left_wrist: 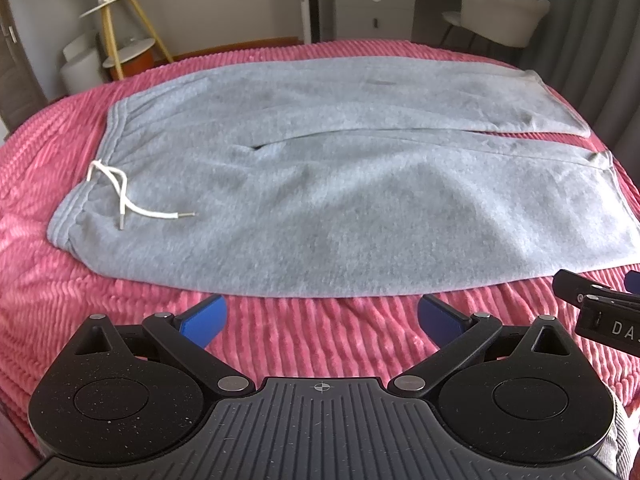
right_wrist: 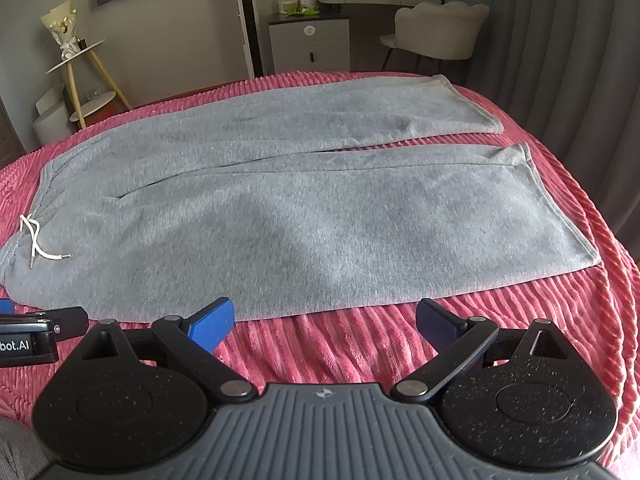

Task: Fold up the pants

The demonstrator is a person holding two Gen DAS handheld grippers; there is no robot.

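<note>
Left gripper (left_wrist: 322, 318), seen in the left wrist view, is released: its two blue-padded fingers (left_wrist: 204, 320) stand wide apart and hold nothing, hovering over the pink ribbed plush bedspread (left_wrist: 280, 340) just short of the near edge of the grey fleece sweatpants (left_wrist: 320, 184). These pants lie flat and unfolded across the bedspread, waistband to the left and both leg hems to the right, the two legs side by side with a narrow gap opening toward the hems. A white drawstring (left_wrist: 120, 196) with metal tips lies loose on the fabric near the waistband. At the right edge, part of the right gripper (left_wrist: 600, 304) enters the picture. Right wrist view: the right gripper (right_wrist: 325, 320) is likewise released, blue pads (right_wrist: 436, 320) spread wide and empty, positioned above the bedspread (right_wrist: 340, 344) close to the near pant-leg edge without touching it. The sweatpants (right_wrist: 320, 216) extend across the whole width, drawstring (right_wrist: 38, 244) at far left. Part of the left gripper (right_wrist: 40, 332) shows at the left edge.
</note>
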